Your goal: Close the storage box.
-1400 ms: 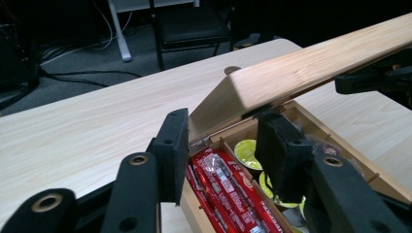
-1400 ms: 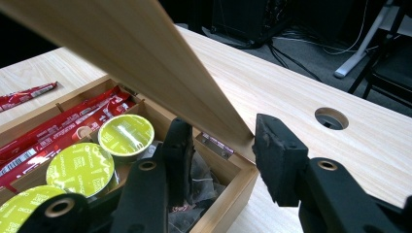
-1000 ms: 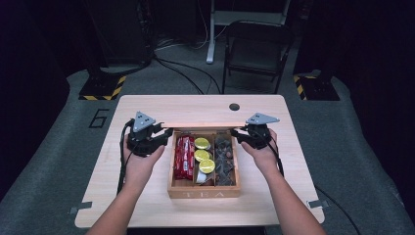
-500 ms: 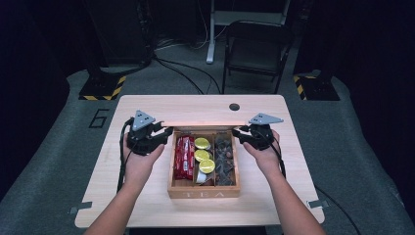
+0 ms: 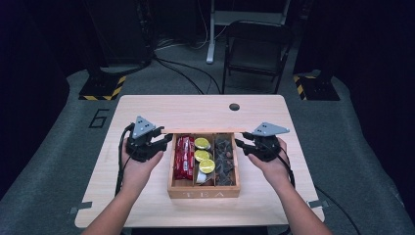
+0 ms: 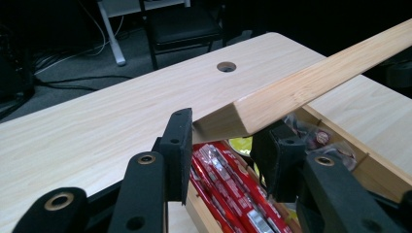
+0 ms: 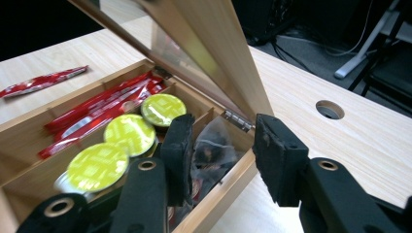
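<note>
A wooden tea box (image 5: 203, 194) sits mid-table with its hinged lid (image 5: 203, 130) raised on edge along the back. Inside lie red sachets (image 5: 185, 156), green-topped capsules (image 5: 201, 155) and dark tea bags (image 5: 224, 159). My left gripper (image 5: 166, 139) is at the lid's left end. In the left gripper view the lid (image 6: 316, 82) has its corner between the wide-spread jaws of that gripper (image 6: 223, 145). My right gripper (image 5: 241, 143) is at the lid's right end. In the right gripper view this gripper (image 7: 221, 145) stands open under the lid (image 7: 214, 48), by the hinge (image 7: 238, 121).
A loose red sachet (image 7: 41, 81) lies on the table beyond the box's far side in the right gripper view. A round cable hole (image 5: 234, 106) marks the table's back. A chair (image 5: 254, 49) and cables stand on the floor behind.
Both hands and the lid's top edge have shifted slightly toward the person. The jaws look unchanged.
</note>
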